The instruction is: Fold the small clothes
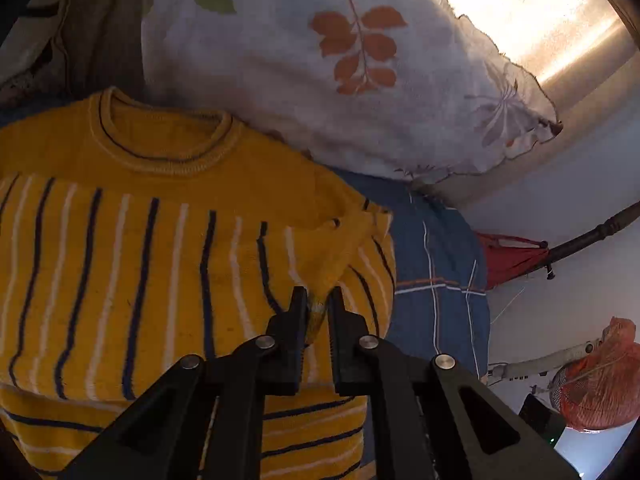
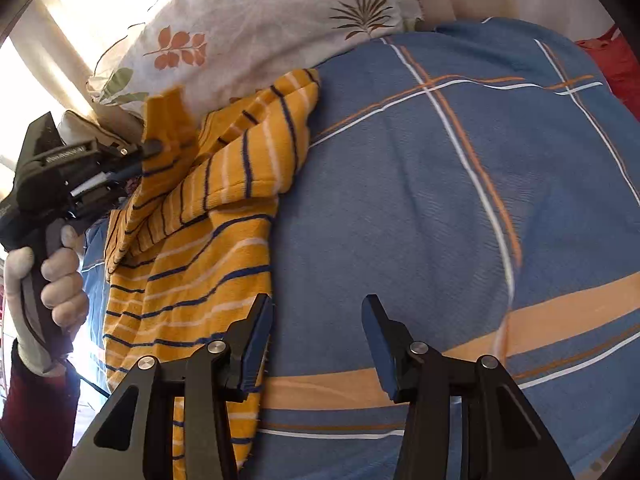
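Note:
A yellow knitted sweater point(image 1: 140, 240) with navy and white stripes lies front up on the bed, its round collar toward the pillow. My left gripper point(image 1: 318, 300) is shut on the cuff of one sleeve, which is drawn across the sweater's chest. From the right wrist view the sweater point(image 2: 224, 208) lies at the left, and the left gripper point(image 2: 152, 146) pinches the raised sleeve, held by a gloved hand point(image 2: 60, 276). My right gripper point(image 2: 318, 308) stands open over the bare sheet beside the sweater's hem edge, with nothing between its fingers.
A white pillow with leaf prints point(image 1: 320, 80) point(image 2: 240, 20) lies just behind the collar. The blue checked bedsheet point(image 1: 436, 264) point(image 2: 440, 200) spreads to the sweater's right. Off the bed are a red cloth point(image 1: 508, 256), a dark rod point(image 1: 592, 232) and an orange mesh bag point(image 1: 600, 384).

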A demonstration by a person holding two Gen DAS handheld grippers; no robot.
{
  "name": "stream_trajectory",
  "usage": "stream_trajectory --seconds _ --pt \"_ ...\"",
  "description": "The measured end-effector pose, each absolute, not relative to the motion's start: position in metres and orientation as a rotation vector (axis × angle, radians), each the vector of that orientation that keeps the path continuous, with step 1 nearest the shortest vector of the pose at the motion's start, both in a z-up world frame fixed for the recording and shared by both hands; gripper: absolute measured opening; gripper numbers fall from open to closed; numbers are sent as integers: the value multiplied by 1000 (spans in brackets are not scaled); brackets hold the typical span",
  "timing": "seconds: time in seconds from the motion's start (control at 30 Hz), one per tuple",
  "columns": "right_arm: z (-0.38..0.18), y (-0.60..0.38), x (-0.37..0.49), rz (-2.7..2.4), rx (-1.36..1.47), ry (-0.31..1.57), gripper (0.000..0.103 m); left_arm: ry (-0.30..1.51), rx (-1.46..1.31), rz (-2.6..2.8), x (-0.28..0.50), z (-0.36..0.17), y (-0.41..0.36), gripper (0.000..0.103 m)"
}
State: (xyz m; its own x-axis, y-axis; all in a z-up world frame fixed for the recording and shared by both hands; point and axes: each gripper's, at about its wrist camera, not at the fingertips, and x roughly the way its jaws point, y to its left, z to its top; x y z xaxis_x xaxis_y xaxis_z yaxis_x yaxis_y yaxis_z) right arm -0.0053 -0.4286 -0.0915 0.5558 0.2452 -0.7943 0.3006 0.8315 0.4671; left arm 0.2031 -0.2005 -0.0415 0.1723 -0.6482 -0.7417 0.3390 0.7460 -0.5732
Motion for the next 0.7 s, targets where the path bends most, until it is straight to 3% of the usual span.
stream_trajectory --seconds 0.07,0.13,0.2,0.23,0.47,0.7 --pt "-90 -441 -7 -41 610 991 53 1210 -342 -741 192 -38 -194 9" --pt "-85 -446 -1 -35 604 982 53 1183 -358 -740 179 -28 -178 19" --pt "-80 -446 11 -2 600 970 53 1149 -375 -697 160 -19 -149 36" --pt "-75 -441 22 24 591 961 53 1136 -386 -665 153 -12 -134 38" --pt "-45 -353 113 289 449 920 55 1087 -388 -323 106 1 -18 39" --pt "-77 -279 183 354 294 1050 55 1076 -328 -19 64 -13 91 39"
